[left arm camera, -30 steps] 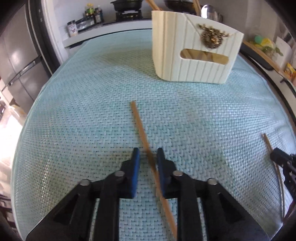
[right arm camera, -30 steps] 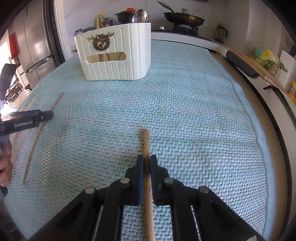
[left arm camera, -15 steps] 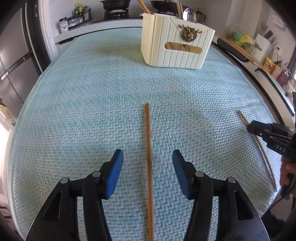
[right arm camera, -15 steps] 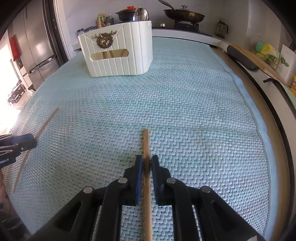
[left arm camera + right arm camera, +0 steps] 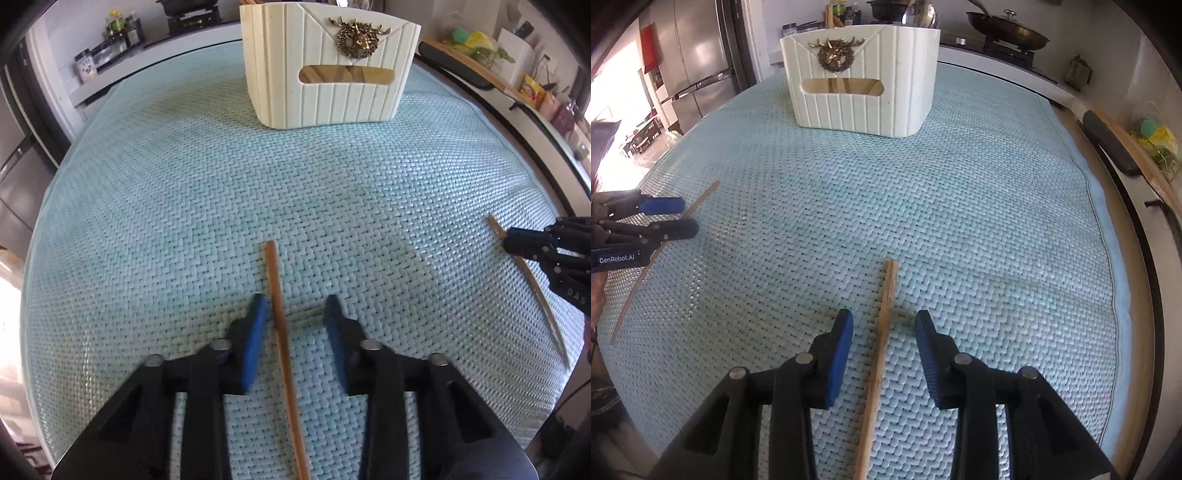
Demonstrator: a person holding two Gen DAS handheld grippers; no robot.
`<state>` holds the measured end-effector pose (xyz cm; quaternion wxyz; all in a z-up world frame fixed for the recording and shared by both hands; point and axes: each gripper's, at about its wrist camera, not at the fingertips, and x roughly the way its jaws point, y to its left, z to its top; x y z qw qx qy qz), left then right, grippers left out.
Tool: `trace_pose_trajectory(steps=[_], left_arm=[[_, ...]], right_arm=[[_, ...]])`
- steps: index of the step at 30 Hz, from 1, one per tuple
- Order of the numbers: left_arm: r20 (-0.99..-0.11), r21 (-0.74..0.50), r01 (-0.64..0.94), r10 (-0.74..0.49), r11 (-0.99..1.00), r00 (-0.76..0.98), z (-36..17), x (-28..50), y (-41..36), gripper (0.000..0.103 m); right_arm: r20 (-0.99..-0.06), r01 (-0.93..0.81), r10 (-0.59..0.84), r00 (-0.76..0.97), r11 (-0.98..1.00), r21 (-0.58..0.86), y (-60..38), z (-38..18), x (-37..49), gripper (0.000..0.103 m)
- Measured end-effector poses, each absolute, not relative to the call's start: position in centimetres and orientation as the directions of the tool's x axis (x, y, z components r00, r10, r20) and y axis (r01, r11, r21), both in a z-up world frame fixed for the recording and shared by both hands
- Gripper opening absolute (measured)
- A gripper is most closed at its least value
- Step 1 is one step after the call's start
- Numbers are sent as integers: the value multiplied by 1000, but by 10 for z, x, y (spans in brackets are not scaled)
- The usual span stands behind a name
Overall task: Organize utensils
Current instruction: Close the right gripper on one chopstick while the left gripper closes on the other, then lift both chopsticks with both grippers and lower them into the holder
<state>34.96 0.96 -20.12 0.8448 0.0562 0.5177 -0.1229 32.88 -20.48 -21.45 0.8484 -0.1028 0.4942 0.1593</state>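
I see a pale green woven mat covering the table. Beyond its far edge sits a lidded black pan on a stove, a steel fridge stands past the left edge, and spice jars line the far-left counter.

Left chopstick: near end cut off by frame bottom.
Right chopstick: near end likewise cut off.
Holder contents: mostly hidden behind its wall.
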Motion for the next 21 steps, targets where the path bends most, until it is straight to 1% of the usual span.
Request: trace_pose_trajectory(steps=[1, 4, 7, 14, 17, 21], left_arm=[[-890, -50, 269, -165, 962, 424, -201, 352, 9, 4], [-880, -48, 239, -154, 970, 450, -198, 358, 10, 4], [-834, -107, 209, -202, 972, 514, -175, 351, 23, 4], [-674, -179, 205, -271, 962, 687, -99, 315, 43, 4], [-615, -196, 222, -296, 955, 731, -74, 299, 45, 4], [-557, -214, 237, -318, 948, 767, -57, 288, 43, 4]], right_arm=[[-875, -372, 162, 457, 928, -23, -202, -214, 333, 6], [-870, -381, 163, 465, 924, -30, -192, -213, 343, 6], [-839, -355, 201, 506, 935, 10, -194, -200, 345, 6], [-666, -309, 313, 677, 942, 129, -219, -127, 314, 6], [-596, -320, 339, 728, 937, 141, -224, -97, 294, 6], [-517, -332, 349, 782, 934, 128, -224, -67, 268, 6]])
